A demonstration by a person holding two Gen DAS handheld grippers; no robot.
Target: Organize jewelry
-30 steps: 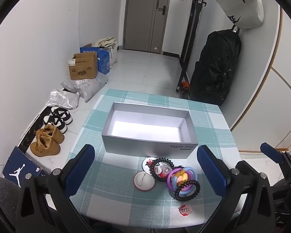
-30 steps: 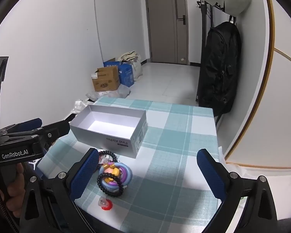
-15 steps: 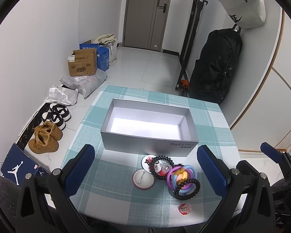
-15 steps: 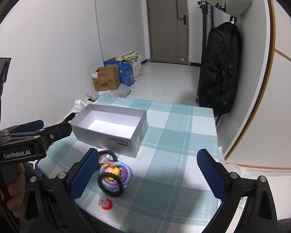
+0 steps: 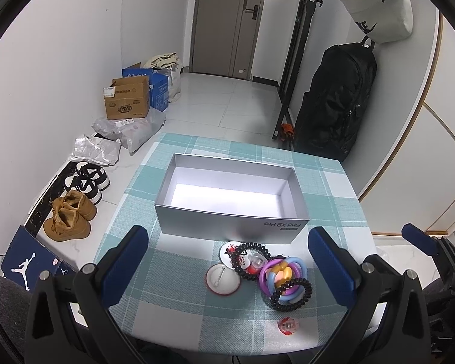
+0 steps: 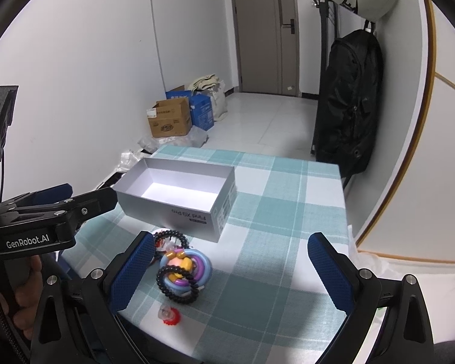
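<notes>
Lying on the checked tablecloth [image 5: 179, 312], the open grey box [image 5: 232, 226] has its long axis running left to right in the left wrist view, and its printed side wall faces the camera with the text upside down. The inside of the box shows only its white floor.

The jewelry sits in a small heap just in front of this wall, between the box and the near table edge. I count two black coil bands: one [image 5: 251, 261] lies nearer the box, the other [image 5: 291, 294] wraps around a cluster of purple and blue rings [image 5: 283, 273] with yellow and orange pieces inside. Two round badges are there: one [image 5: 223, 279] lies with its pin side up, the other [image 5: 229, 250] is partly under the first coil band. One small red piece [image 5: 287, 325] lies alone, closest to the table edge.

The left gripper [image 5: 227, 257] hovers above the heap with its jaws wide apart, holding nothing. The right gripper [image 6: 227, 270] is also spread wide and empty, with the heap just beside its left finger [image 6: 132, 270].
</notes>
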